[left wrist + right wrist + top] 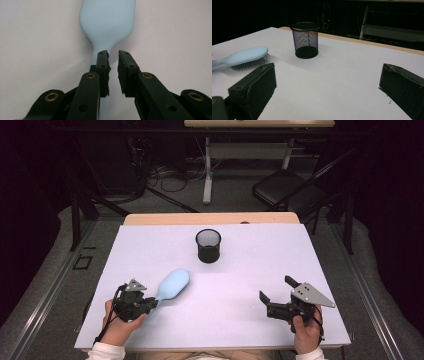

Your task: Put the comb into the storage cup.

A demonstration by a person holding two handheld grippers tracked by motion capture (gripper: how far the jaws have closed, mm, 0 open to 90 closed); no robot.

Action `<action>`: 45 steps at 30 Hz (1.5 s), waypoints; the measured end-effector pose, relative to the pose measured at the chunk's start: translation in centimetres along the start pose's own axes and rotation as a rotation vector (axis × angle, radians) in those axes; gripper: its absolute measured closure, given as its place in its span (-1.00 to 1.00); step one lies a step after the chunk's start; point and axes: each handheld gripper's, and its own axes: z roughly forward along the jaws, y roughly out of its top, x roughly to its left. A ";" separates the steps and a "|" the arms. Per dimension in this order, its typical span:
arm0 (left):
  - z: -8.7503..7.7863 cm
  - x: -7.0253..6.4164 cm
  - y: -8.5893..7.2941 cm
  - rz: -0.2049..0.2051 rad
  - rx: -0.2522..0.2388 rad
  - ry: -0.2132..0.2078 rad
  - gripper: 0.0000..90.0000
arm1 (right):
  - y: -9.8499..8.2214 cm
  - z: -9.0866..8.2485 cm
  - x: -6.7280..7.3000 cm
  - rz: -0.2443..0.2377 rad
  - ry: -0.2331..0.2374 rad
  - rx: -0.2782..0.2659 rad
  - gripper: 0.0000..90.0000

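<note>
A light blue hairbrush (pixel 174 283) lies bristles down on the white table top (pixel 240 270), its handle pointing toward the person's left hand. My left gripper (pixel 154 302) sits at the handle's end. In the left gripper view its jaws (pixel 113 53) stand a narrow gap apart just above the handle (pixel 94 56), which runs beneath the left jaw; only table shows in the gap. My right gripper (pixel 275 290) hovers near the front right, wide open and empty (pixel 327 77). The hairbrush (pixel 247 57) also lies at the left of the right gripper view.
A black mesh pencil cup (pixel 208 245) stands upright near the table's far middle, seen again as the cup (pixel 305 40) in the right gripper view. Beyond the table are a folding chair (pixel 290 190), cables and a desk leg (pixel 207 170).
</note>
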 end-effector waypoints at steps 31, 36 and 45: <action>-0.7 1.2 -0.1 -0.055 -0.057 0.012 0.12 | 0.0 0.0 0.0 -0.005 0.001 0.002 -0.98; -0.6 1.2 -0.1 -0.023 -0.064 0.030 -0.02 | 0.0 0.0 0.0 -0.004 0.001 0.003 -0.98; -0.6 1.5 -0.1 -0.015 -0.093 0.001 -0.04 | 0.0 0.0 0.0 -0.007 0.001 0.003 -0.98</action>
